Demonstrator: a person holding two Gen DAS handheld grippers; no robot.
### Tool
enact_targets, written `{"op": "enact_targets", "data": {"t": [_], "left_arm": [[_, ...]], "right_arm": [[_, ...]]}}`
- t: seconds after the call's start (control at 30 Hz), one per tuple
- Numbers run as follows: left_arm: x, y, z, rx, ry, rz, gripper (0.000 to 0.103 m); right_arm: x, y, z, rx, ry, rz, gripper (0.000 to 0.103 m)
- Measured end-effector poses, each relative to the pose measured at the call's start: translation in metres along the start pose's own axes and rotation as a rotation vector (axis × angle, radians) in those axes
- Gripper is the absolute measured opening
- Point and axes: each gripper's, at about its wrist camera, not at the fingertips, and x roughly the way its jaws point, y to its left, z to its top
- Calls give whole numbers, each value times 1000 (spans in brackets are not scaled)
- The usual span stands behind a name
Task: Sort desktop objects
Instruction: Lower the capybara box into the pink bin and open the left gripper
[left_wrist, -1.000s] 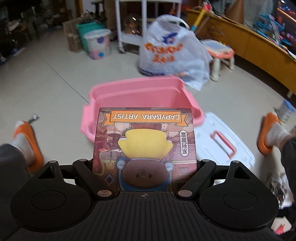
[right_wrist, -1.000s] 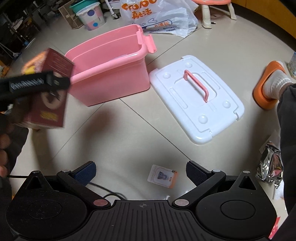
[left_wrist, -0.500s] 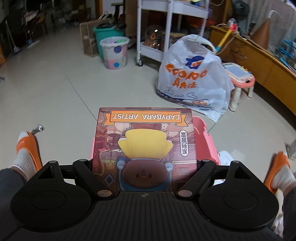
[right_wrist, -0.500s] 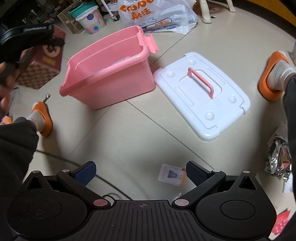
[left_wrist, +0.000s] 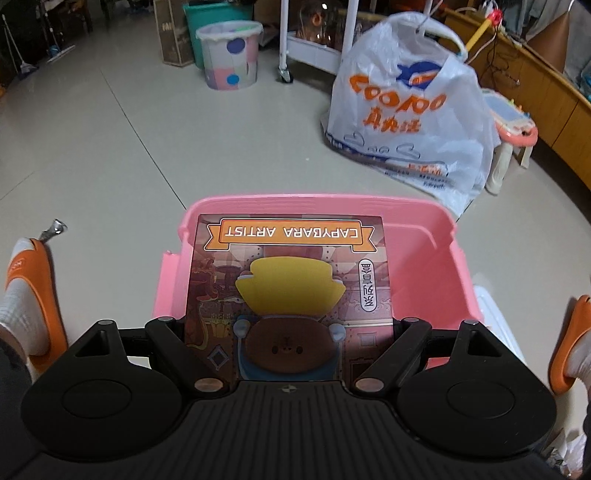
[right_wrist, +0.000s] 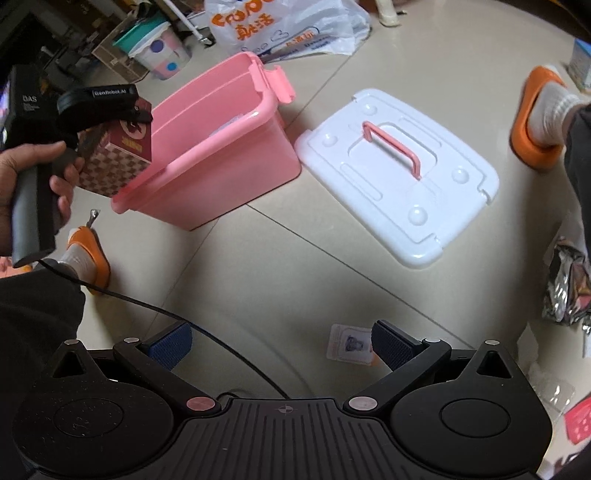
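Clearly the sorting was midway: the open pink plastic storage bin (right_wrist: 221, 147) stood left of centre on the pale tiled floor (right_wrist: 295, 280), its white lid with a pink handle (right_wrist: 399, 166) beside it. Upper left, the left gripper (left_wrist: 288, 325) clamped the brown Capybara Artist cardboard box (left_wrist: 288, 273) over the bin's rim. The right gripper (right_wrist: 280, 345) gaped wide, empty, above a small white card packet (right_wrist: 349, 345). A silver foil bag (right_wrist: 565, 284) waited at right.

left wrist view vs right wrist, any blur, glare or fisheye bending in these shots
Left wrist view: dim room, Capybara box sharp, plastic bag slightly soft, floor lines bowed. Right wrist view: brighter, soft sheen on the white lid, pink bin crisp, edges curved and smeared.
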Motion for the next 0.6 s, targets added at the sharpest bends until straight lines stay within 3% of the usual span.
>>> {"op": "enact_targets", "data": {"t": [0.23,0.37,0.6], "left_arm": [[28,-5,13,3,-1,-3,85],[42,-13,29,-48,12,-71,85],[69,-50,36,44,22,-106,85]], "right_arm": [[12,-2,1,21,24,-24,103],[20,-1,0,34,60,-13,103],[24,0,4,58,84,21,103]]}}
